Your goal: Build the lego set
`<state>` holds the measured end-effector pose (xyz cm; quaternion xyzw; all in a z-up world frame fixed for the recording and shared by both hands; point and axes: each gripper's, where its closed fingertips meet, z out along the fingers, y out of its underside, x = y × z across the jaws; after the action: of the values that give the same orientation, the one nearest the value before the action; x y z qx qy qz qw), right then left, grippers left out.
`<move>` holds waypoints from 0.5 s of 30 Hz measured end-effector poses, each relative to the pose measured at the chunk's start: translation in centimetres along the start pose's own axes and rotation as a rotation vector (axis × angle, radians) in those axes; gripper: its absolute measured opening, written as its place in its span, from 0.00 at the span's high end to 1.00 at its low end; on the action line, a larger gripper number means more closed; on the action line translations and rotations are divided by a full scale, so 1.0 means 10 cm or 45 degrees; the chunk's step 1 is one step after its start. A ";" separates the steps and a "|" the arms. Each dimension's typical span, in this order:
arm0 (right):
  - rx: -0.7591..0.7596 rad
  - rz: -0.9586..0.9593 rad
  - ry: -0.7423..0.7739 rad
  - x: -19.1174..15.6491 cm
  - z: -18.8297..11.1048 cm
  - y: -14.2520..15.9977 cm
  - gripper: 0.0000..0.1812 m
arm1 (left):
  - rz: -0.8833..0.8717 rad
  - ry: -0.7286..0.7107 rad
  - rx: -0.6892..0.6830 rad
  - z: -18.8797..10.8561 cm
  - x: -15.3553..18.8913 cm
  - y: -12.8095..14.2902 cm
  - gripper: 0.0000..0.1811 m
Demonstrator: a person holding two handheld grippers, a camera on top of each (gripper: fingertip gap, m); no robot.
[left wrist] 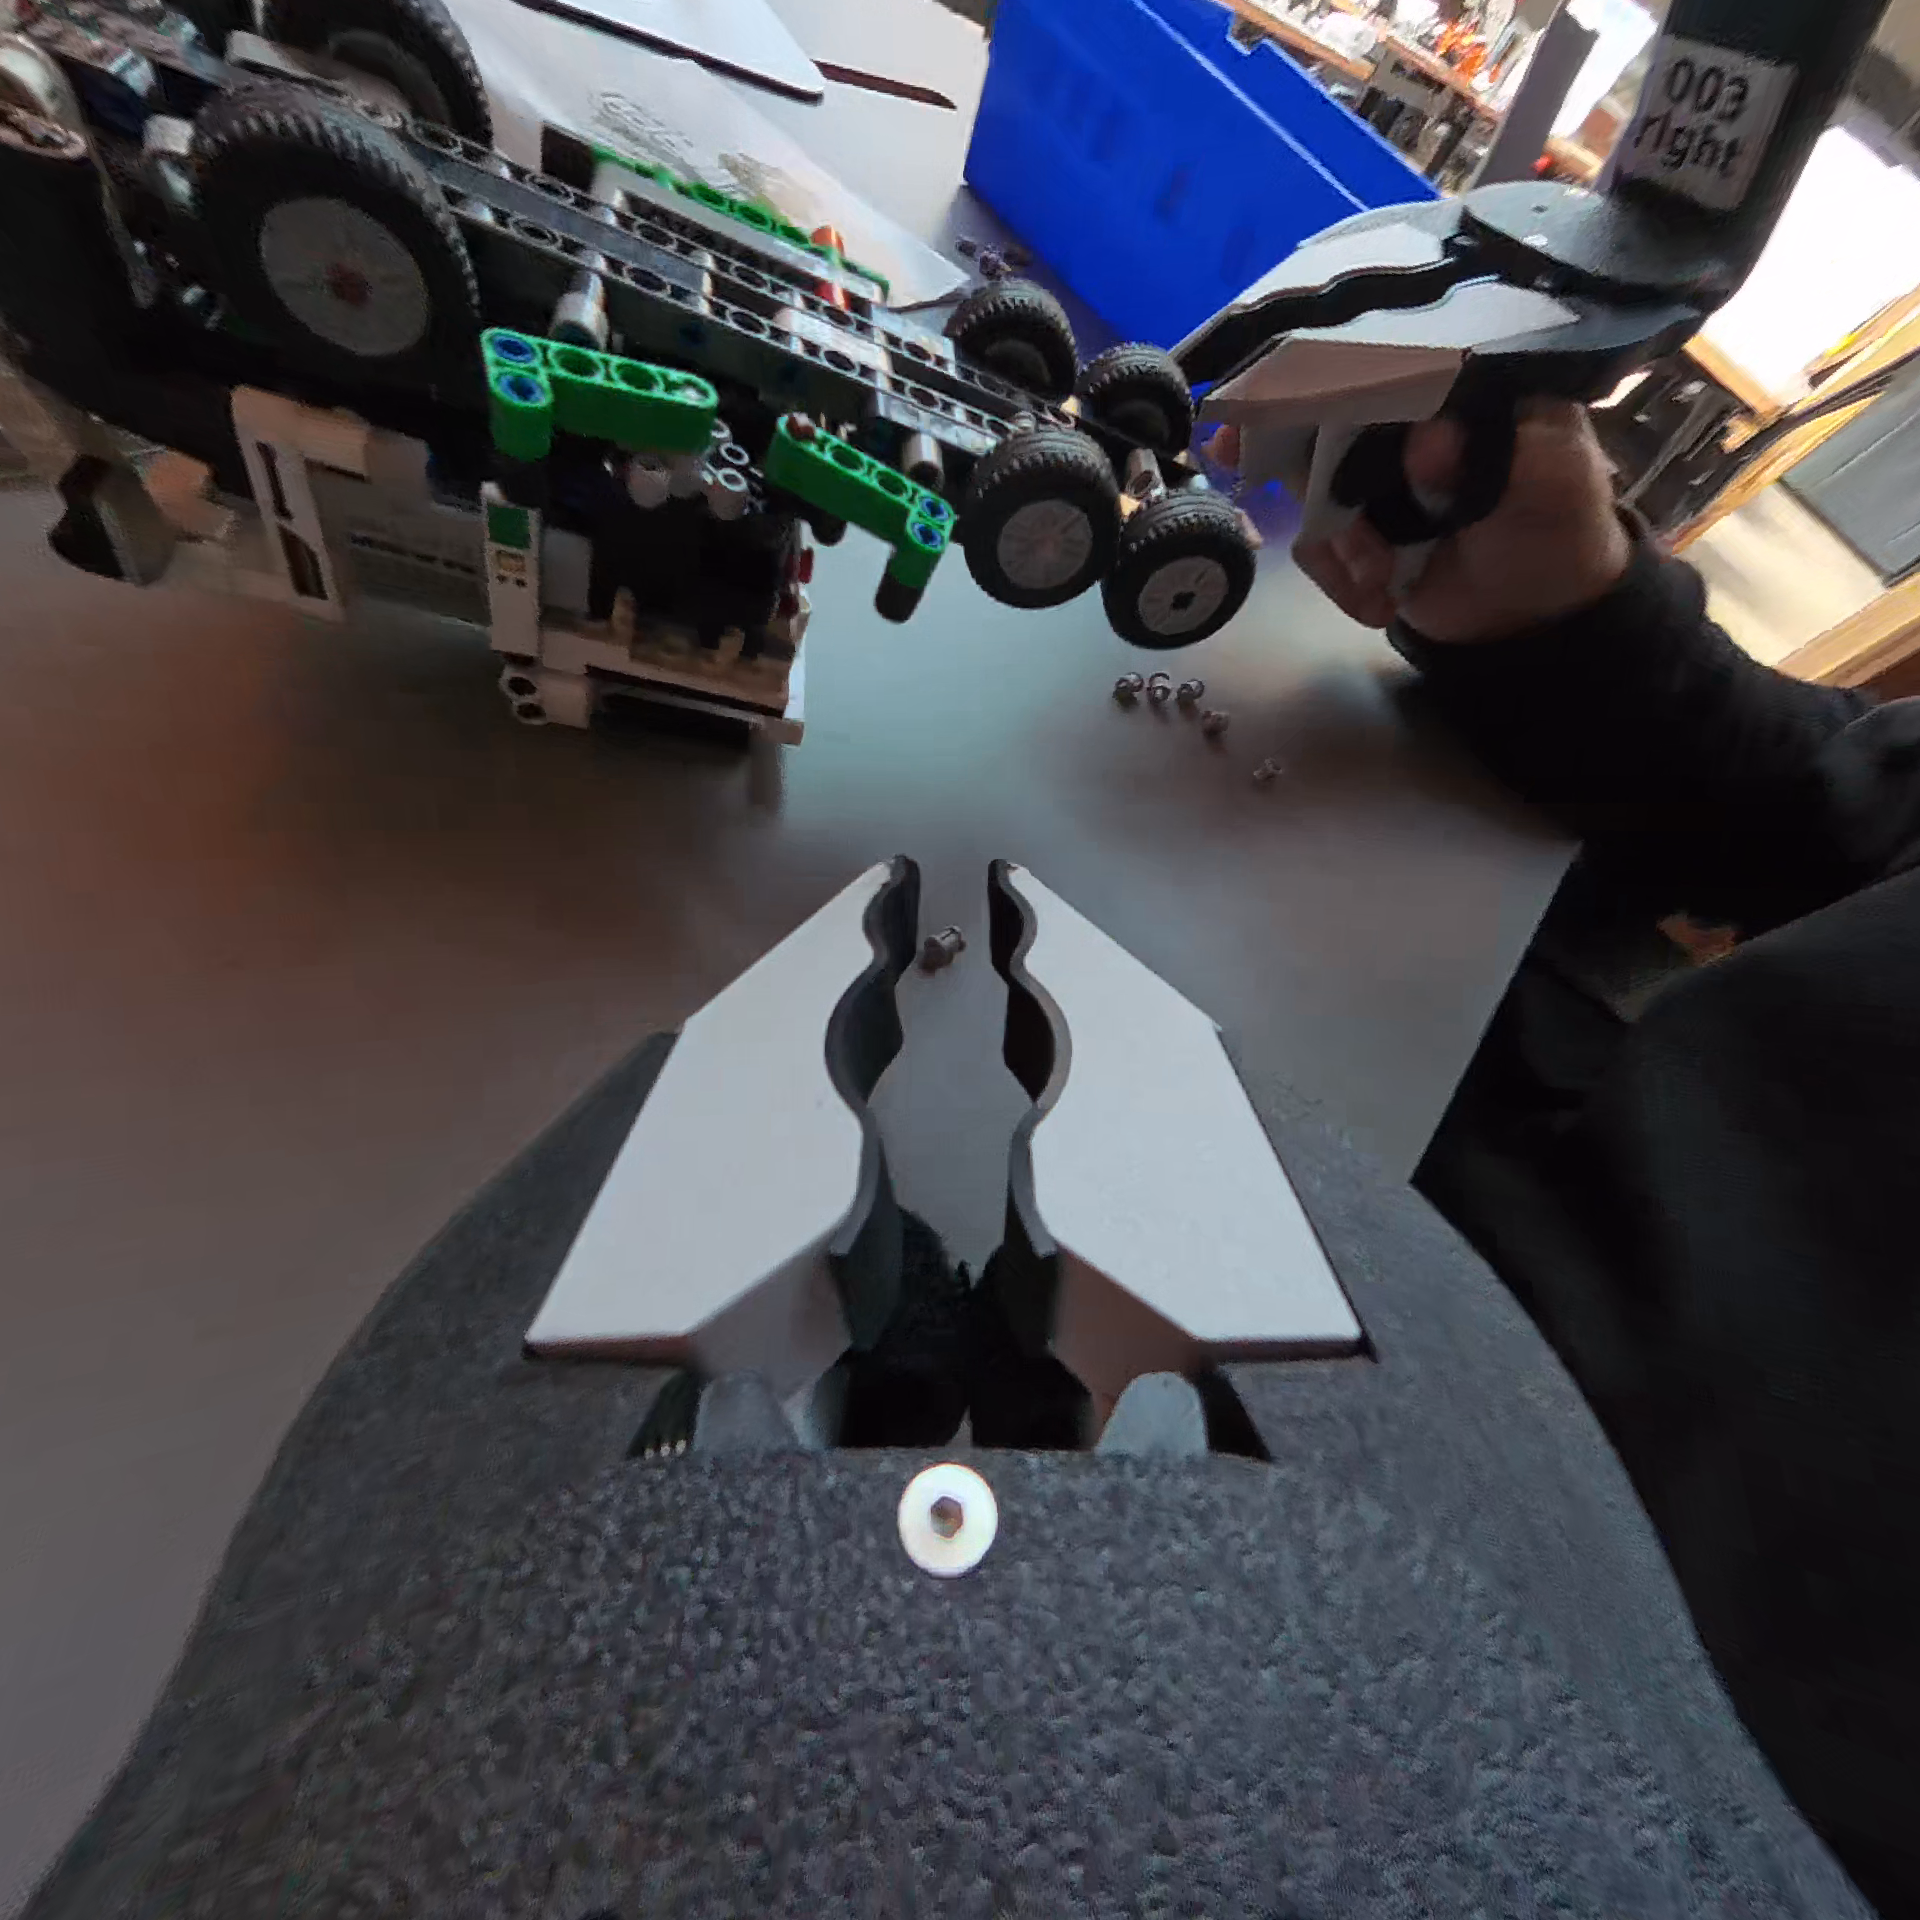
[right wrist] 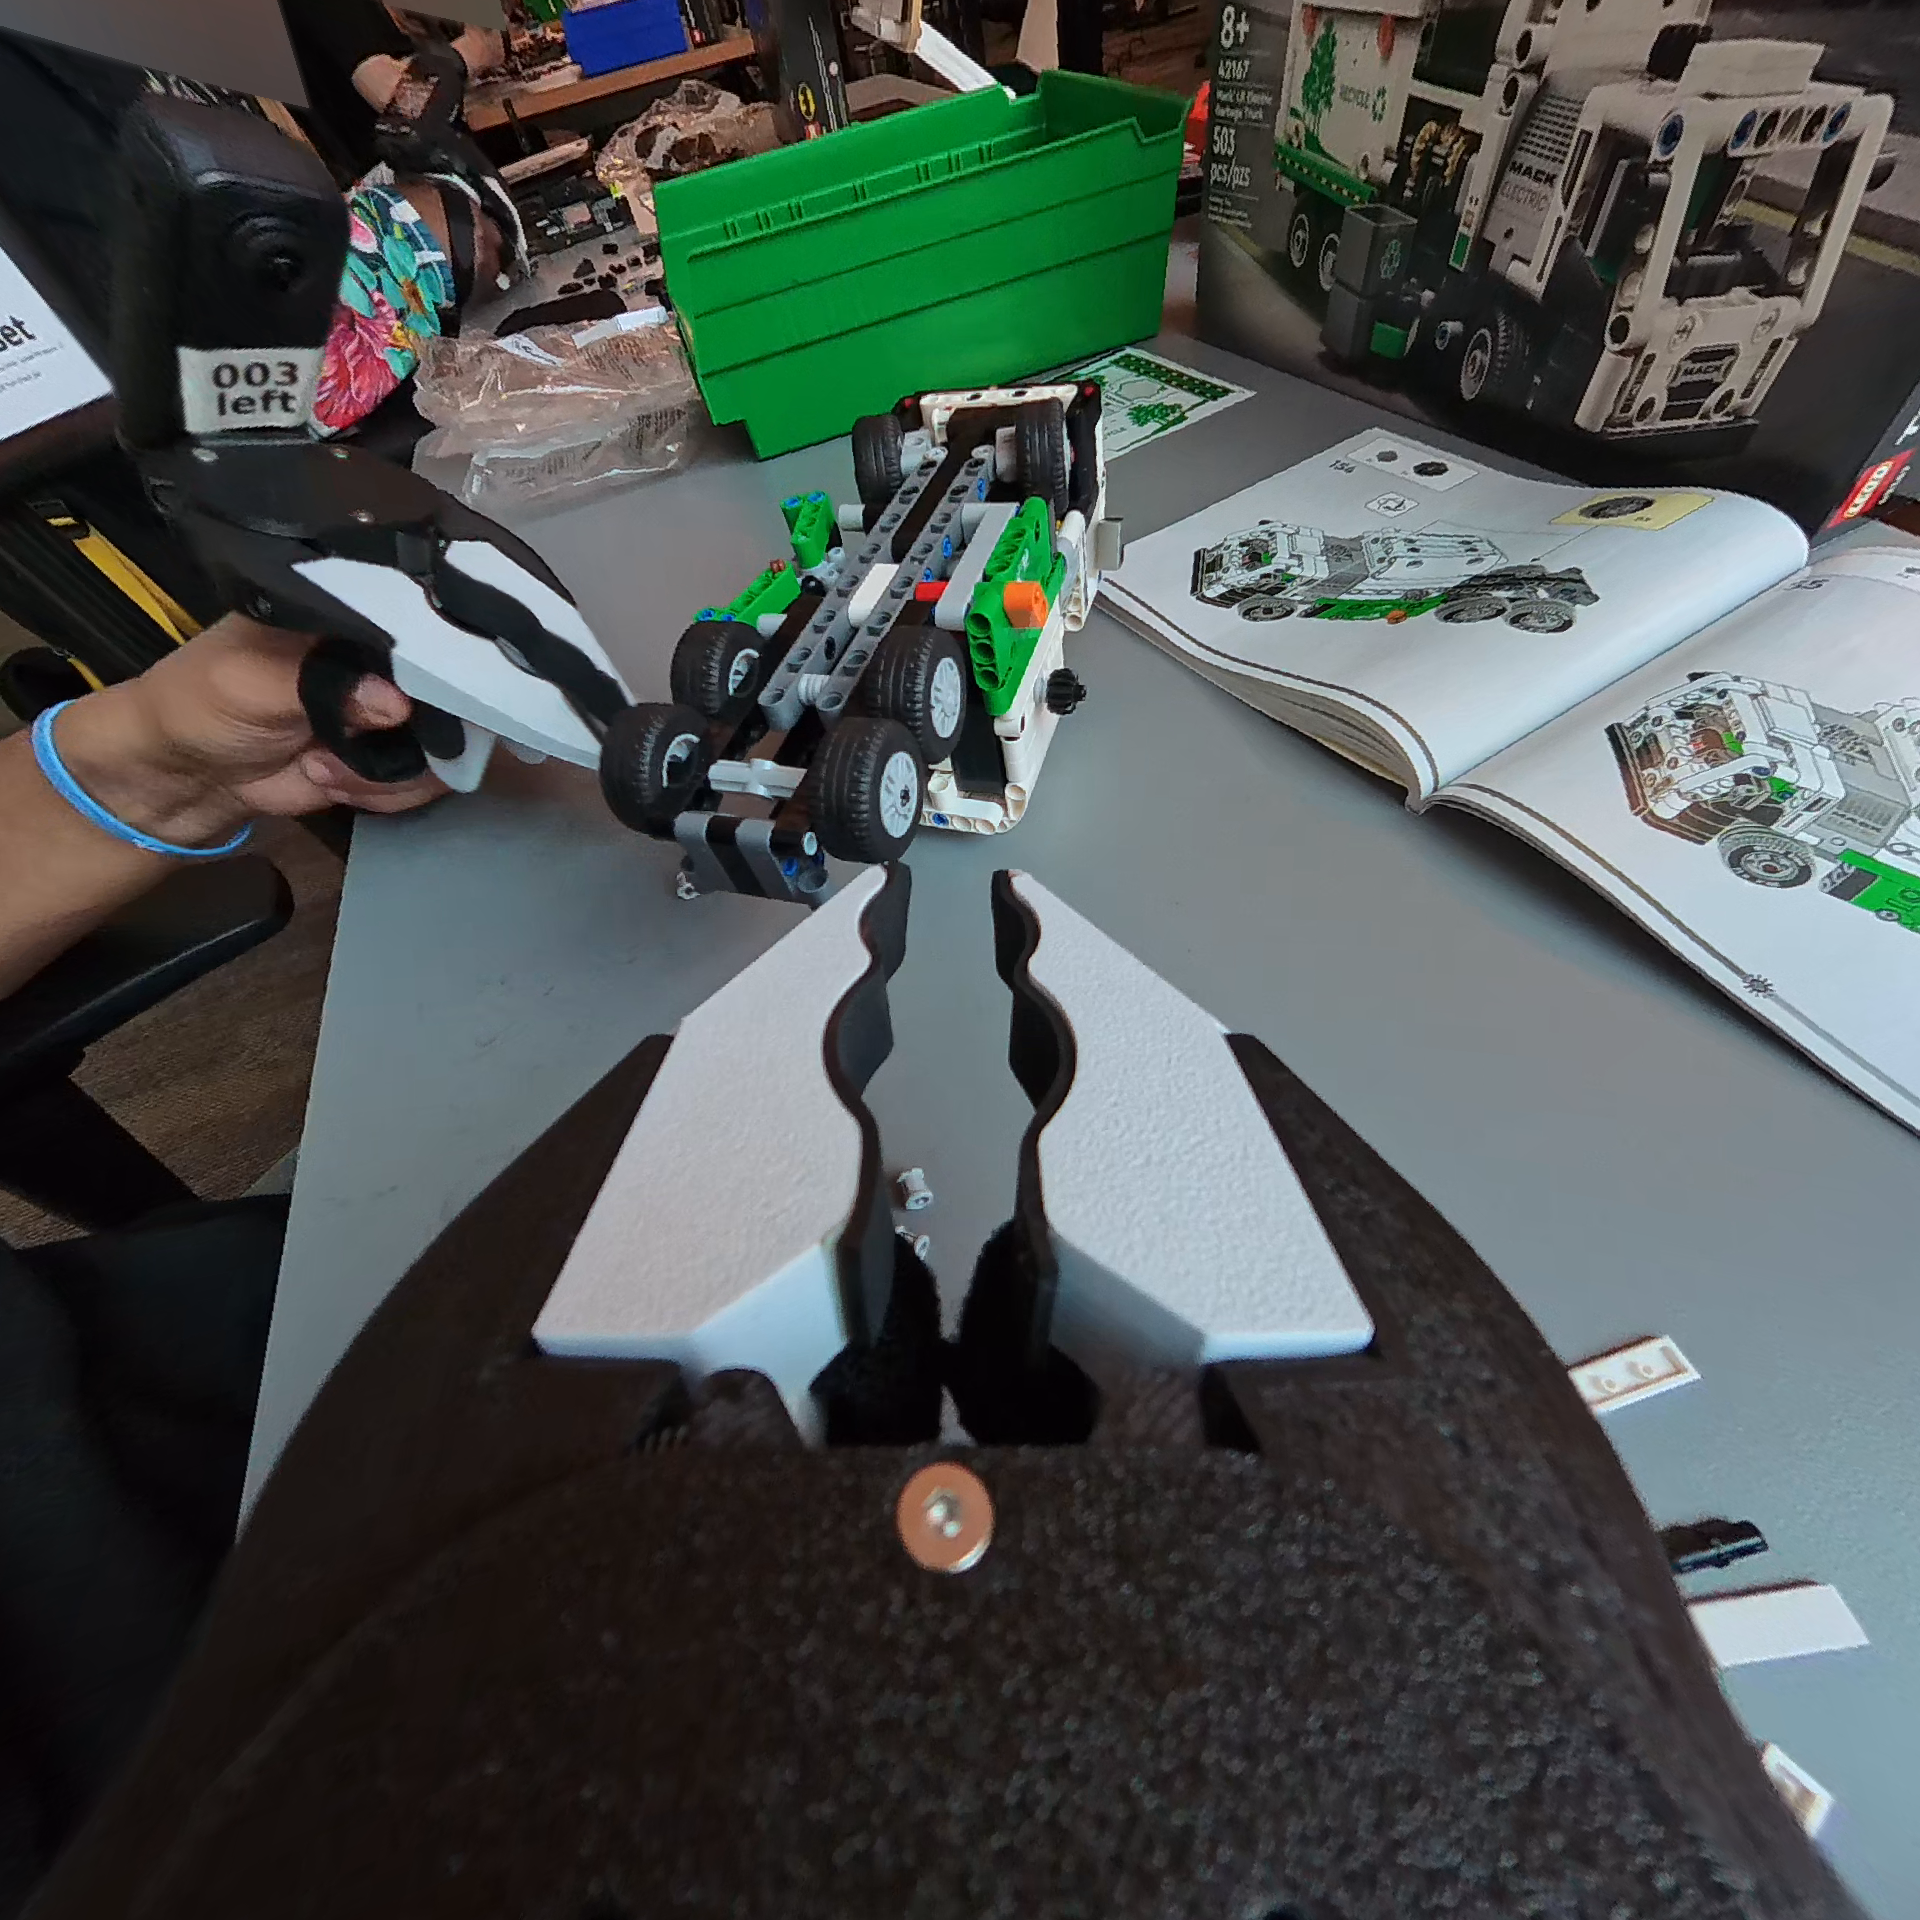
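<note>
The partly built white, green and black lego truck (right wrist: 914,623) lies upside down on the grey table (right wrist: 1299,1039), wheels up; it also shows in the left wrist view (left wrist: 623,343). My left gripper (left wrist: 951,883) is open by a narrow gap, low over the table, with a small dark pin (left wrist: 940,948) lying loose between its fingers. In the right wrist view it (right wrist: 608,732) points at a rear wheel (right wrist: 655,764). My right gripper (right wrist: 951,883) is open by a narrow gap and empty, just behind the truck's rear end. It (left wrist: 1190,364) shows beside the rear wheels.
An open instruction booklet (right wrist: 1455,644) lies right of the truck, the set's box (right wrist: 1558,208) behind it. A green bin (right wrist: 914,260) and plastic bags (right wrist: 551,405) stand behind the truck, and a blue bin (left wrist: 1164,156). Loose small pins (left wrist: 1174,691) and white pieces (right wrist: 1631,1374) lie on the table. The gap from one gripper's tips to the other's is roughly 15 cm.
</note>
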<state>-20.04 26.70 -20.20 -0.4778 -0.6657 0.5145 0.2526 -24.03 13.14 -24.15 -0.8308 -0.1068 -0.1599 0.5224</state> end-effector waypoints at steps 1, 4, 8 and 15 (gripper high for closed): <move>0.003 -0.003 0.003 0.00 -0.01 -0.01 0.92 | -0.023 0.050 0.006 -0.04 0.03 0.00 0.93; 0.009 -0.004 0.013 0.02 -0.02 -0.02 0.92 | 0.022 0.036 -0.045 -0.06 0.02 0.08 0.93; 0.015 -0.004 0.033 0.07 -0.04 -0.03 0.92 | 0.182 -0.128 -0.284 0.11 -0.04 0.35 0.84; 0.036 0.006 0.047 0.11 -0.08 -0.07 0.92 | 0.209 -0.217 -0.318 0.23 0.01 0.39 0.90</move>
<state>-20.11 28.05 -19.41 -0.4853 -0.6525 0.5156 0.2702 -22.30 13.53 -28.27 -0.9056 -0.0619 -0.0577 0.4156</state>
